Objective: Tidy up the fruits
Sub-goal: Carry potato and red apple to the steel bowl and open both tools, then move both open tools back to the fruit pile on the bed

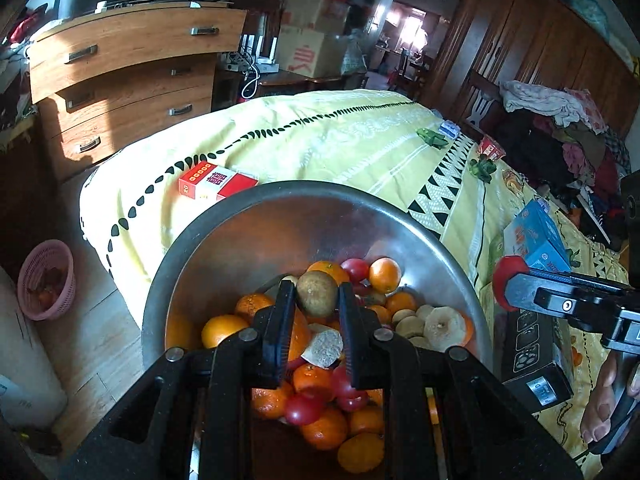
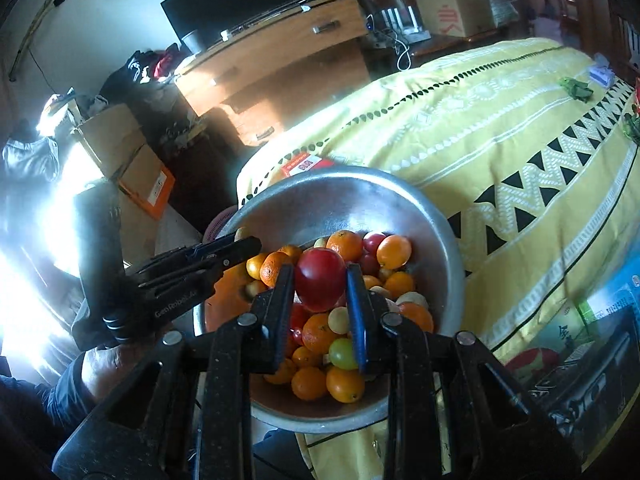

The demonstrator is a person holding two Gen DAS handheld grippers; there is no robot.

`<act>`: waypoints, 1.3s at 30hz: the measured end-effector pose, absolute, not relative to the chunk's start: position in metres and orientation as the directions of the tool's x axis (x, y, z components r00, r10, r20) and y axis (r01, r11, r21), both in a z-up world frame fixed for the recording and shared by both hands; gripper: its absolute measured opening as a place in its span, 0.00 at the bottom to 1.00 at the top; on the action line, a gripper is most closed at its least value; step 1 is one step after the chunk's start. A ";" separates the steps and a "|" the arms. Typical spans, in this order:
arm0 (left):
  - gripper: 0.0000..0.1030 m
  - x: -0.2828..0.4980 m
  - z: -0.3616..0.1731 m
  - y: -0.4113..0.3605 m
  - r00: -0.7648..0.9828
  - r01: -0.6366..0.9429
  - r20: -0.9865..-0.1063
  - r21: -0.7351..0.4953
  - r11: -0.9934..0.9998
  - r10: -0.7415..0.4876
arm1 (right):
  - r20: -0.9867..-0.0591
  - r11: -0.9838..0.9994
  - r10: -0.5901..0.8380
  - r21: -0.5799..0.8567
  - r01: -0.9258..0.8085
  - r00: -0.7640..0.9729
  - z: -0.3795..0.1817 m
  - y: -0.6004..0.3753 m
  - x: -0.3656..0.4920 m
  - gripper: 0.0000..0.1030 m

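A large metal bowl [image 1: 256, 240] [image 2: 352, 200] sits at the edge of a bed and holds several oranges [image 1: 384, 274] [image 2: 394, 251], red tomatoes [image 1: 356, 268] and brown fruits. My left gripper [image 1: 316, 292] is shut on a brown kiwi-like fruit [image 1: 317, 294], held above the bowl's pile. My right gripper [image 2: 320, 280] is shut on a red fruit [image 2: 320, 282], also above the bowl. In the left wrist view the right gripper [image 1: 506, 284] comes in from the right with that red fruit. The right wrist view shows the left gripper [image 2: 240, 242] at the bowl's left rim.
The bed has a yellow patterned cover [image 1: 340, 140] [image 2: 500, 140]. A red and white box [image 1: 216, 182] lies beyond the bowl, a blue box [image 1: 536, 236] and a black box [image 1: 536, 348] to the right. A pink basket [image 1: 48, 280] stands on the floor by wooden drawers [image 1: 128, 80].
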State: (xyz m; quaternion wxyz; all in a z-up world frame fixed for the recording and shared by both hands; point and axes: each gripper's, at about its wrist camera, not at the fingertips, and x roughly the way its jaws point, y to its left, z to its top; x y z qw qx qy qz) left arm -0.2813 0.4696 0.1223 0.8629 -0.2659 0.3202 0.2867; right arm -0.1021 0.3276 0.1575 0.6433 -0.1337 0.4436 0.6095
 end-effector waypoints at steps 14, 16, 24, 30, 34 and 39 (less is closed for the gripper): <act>0.22 -0.276 0.118 0.477 0.632 -0.660 -0.714 -0.291 0.693 0.302 | -0.785 0.254 0.604 0.354 -0.900 -0.138 0.129 0.356 -0.105 0.26; 0.38 -0.276 0.117 0.478 0.628 -0.661 -0.719 -0.292 0.691 0.296 | -0.786 0.259 0.603 0.358 -0.897 -0.139 0.129 0.357 -0.104 0.27; 0.59 -0.283 0.124 0.478 0.627 -0.681 -0.710 -0.299 0.669 0.320 | -0.754 0.250 0.645 0.362 -0.898 -0.125 0.149 0.348 -0.107 0.65; 0.59 -0.278 0.157 0.452 0.670 -0.642 -0.656 -0.278 0.714 0.347 | -0.636 0.258 0.772 0.328 -0.909 -0.011 0.206 0.280 -0.116 0.65; 0.64 -0.260 0.194 0.398 0.749 -0.558 -0.548 -0.219 0.801 0.372 | -0.473 0.360 0.854 0.232 -0.904 0.218 0.249 0.184 -0.133 0.71; 0.96 -0.232 0.249 0.285 0.869 -0.416 -0.313 -0.042 0.908 0.384 | -0.246 0.600 0.781 0.042 -0.799 0.574 0.272 0.065 -0.169 1.00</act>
